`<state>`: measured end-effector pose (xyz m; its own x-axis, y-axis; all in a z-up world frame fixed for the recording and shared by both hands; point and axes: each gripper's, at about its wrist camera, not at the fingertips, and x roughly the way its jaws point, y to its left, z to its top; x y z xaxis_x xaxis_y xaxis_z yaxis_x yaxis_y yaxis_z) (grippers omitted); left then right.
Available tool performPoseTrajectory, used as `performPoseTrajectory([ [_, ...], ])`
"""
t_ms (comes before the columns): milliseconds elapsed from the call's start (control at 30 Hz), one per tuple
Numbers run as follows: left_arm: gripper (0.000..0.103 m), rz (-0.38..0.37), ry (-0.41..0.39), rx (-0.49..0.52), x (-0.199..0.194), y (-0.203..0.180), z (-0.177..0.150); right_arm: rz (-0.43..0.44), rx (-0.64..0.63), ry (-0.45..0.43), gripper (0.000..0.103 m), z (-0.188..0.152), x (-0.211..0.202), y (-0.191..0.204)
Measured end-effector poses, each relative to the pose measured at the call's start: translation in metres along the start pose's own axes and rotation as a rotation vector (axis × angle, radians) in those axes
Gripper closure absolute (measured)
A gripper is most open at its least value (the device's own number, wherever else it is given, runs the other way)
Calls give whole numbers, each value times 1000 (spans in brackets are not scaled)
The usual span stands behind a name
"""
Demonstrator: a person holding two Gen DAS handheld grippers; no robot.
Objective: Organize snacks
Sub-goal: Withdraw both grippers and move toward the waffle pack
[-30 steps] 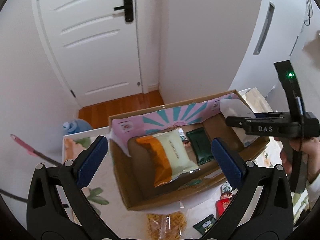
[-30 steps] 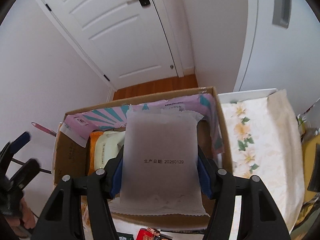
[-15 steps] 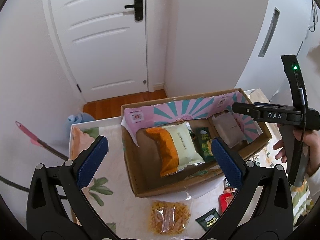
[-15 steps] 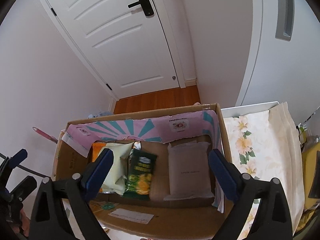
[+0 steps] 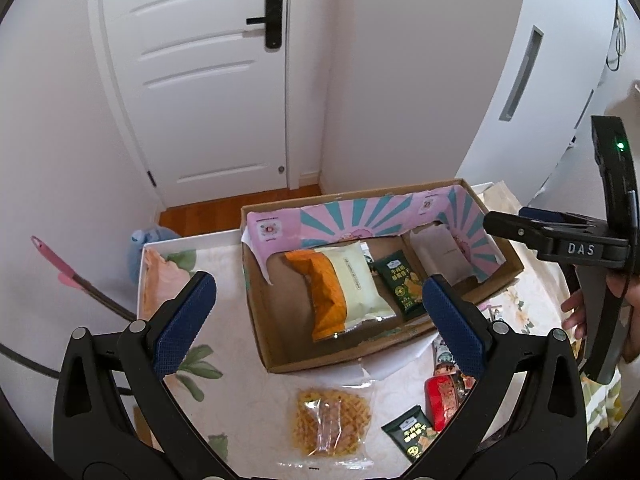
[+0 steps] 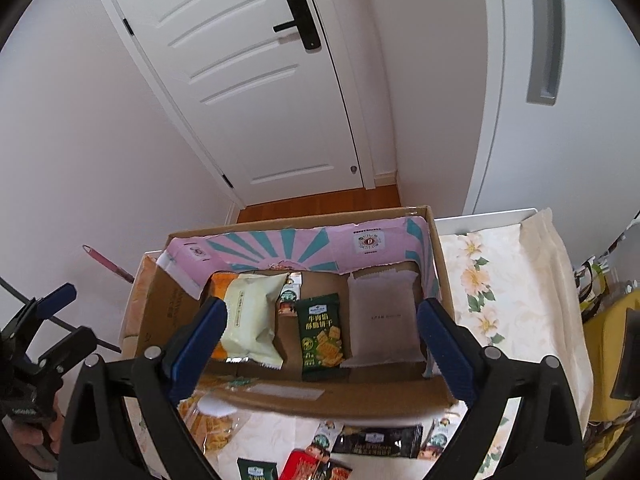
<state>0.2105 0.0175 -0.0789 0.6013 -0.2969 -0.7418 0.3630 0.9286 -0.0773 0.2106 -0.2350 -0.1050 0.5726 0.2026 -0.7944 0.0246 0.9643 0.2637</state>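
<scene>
A cardboard box (image 6: 360, 396) with a pink and teal liner stands on the floral table. In it lie a cream and orange packet (image 6: 252, 320), a dark green cracker packet (image 6: 320, 332) and a grey packet (image 6: 382, 316) at the right end. My right gripper (image 6: 322, 316) hangs open above the box, with nothing between its fingers. My left gripper (image 5: 318, 300) is open too, above the box's (image 5: 256, 320) near side and holding nothing. On the table in front lie a clear bag of yellow waffle snacks (image 5: 330, 424), a green packet (image 5: 412, 436) and a red packet (image 5: 440, 400).
A black bar packet (image 6: 376, 438) and small sachets lie by the box's front wall. A white door (image 5: 208, 80) and walls stand behind the table. A pink-handled stick (image 5: 60, 272) leans at the left. A hand holds the right gripper's handle (image 5: 608, 280).
The right gripper opened and let the grey packet drop into the right end of the box, then rose away from it. The left gripper drew back a little from the box.
</scene>
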Motion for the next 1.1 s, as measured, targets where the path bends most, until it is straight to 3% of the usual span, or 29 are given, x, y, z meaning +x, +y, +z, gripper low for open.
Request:
performPoseTrajectory([
  [133,1,-6,2,-2,-5,0,-10,-24,-25,-32,7,-13,-12,4],
  [200,1,-3,-2,-8,-10,0,-17,-18,-15,-34,0,-20,-17,4],
  [567,1,55,-8,-99,-55,-10,-66,-7,-75,-119,0,-68,-67,-1],
  [867,1,65,43,-152,-67,-28,-114,-82,-169,-72,0,-120,-96,-17],
  [1100,1,50,123,-123,-40,-29,-135,-114,-105,-32,0,-153,-91,-24],
])
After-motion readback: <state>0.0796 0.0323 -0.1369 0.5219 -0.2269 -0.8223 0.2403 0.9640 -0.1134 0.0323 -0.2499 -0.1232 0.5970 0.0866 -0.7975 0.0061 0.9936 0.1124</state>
